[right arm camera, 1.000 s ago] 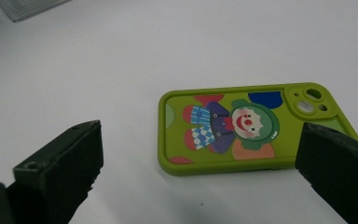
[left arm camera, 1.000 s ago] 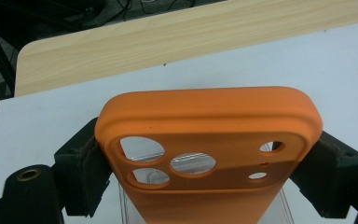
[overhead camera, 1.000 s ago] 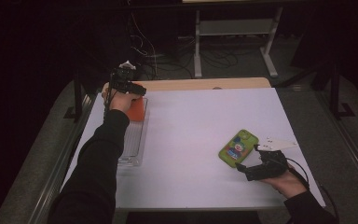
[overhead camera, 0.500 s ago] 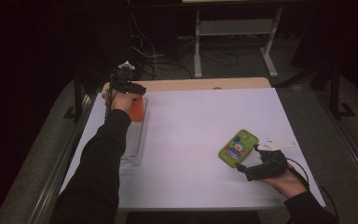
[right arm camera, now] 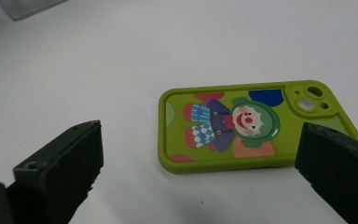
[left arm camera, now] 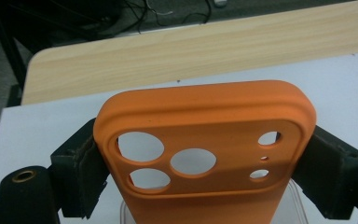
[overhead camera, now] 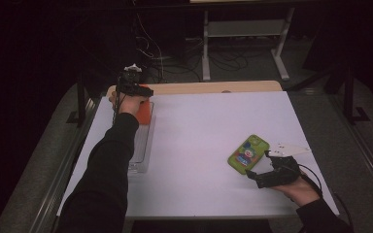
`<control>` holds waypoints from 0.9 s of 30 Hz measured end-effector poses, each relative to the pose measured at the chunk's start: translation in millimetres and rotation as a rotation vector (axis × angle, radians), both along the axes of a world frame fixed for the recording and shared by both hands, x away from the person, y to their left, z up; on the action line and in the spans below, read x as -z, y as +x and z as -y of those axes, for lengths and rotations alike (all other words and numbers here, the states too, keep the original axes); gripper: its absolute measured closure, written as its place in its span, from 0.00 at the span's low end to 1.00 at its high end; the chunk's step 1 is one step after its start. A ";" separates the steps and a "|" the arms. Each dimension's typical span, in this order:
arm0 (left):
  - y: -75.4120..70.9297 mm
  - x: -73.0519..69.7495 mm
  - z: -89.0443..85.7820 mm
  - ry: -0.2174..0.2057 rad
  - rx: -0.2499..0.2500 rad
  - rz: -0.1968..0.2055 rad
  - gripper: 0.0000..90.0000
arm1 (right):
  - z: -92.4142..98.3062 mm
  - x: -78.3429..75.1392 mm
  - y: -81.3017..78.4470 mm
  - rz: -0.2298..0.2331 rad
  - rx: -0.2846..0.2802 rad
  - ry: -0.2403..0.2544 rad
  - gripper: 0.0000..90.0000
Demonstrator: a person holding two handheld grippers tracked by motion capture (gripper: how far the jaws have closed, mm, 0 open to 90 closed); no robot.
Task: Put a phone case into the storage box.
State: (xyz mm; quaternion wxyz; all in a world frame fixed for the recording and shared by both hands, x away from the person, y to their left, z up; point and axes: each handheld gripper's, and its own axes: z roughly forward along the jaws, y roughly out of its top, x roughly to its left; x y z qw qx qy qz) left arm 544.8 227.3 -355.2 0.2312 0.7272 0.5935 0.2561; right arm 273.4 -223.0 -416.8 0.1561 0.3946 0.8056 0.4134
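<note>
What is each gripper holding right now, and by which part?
The left gripper has the orange phone case between its jaws by its two long side edges near the camera cutouts, the jaws just easing open. The right gripper holds nothing.

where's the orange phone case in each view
High view: orange phone case at the table's far left, under the left gripper.
Left gripper view: centre, between the two black jaws, which have just been opening.
Right gripper view: not in it.
Shared landmark: clear tray beneath the case.

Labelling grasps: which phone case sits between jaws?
The plain orange case, between the left gripper jaws; the green clown-print case lies free on the table.
</note>
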 end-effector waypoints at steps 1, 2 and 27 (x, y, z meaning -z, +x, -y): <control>0.3 0.2 0.2 -0.002 0.001 0.001 0.15 | 0.1 0.0 0.0 0.000 0.000 -0.001 0.00; 0.5 0.1 0.2 -0.001 0.000 0.003 0.15 | 0.1 0.0 0.0 0.001 0.000 0.000 0.00; 4.9 8.3 0.9 0.005 -0.012 0.015 0.07 | 0.3 -0.1 -0.5 -0.002 -0.005 -0.003 0.00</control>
